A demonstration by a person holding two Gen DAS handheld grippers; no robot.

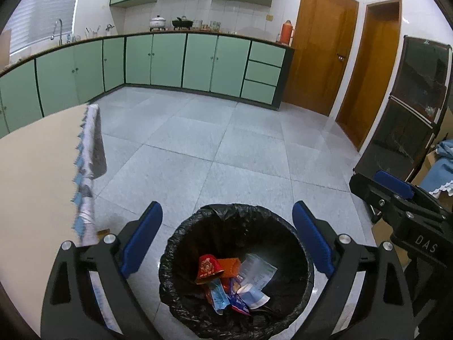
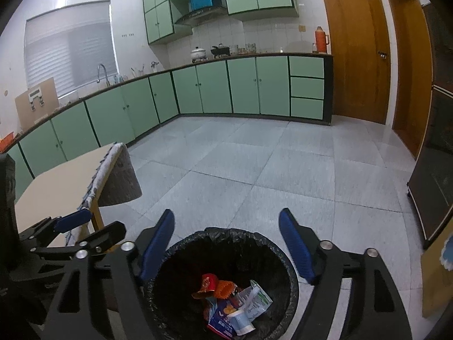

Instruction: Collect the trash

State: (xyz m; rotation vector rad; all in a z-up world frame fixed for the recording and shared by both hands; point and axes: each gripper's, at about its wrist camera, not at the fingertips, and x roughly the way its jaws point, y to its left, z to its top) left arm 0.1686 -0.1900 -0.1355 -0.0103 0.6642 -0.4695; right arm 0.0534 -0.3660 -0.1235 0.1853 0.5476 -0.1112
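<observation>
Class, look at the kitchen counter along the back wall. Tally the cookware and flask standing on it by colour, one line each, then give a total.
White pot: 1
Black pan: 1
Orange flask: 1
Total: 3

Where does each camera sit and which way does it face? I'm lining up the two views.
Left wrist: on the left tongs, looking down over the bin toward the cabinets; its own open blue pads show, and the right tongs at the right edge.
Right wrist: on the right tongs, facing the same way; its open pads show, and the left tongs at the lower left.
Shared: bin, trash, table, cabinets, doors.
</observation>
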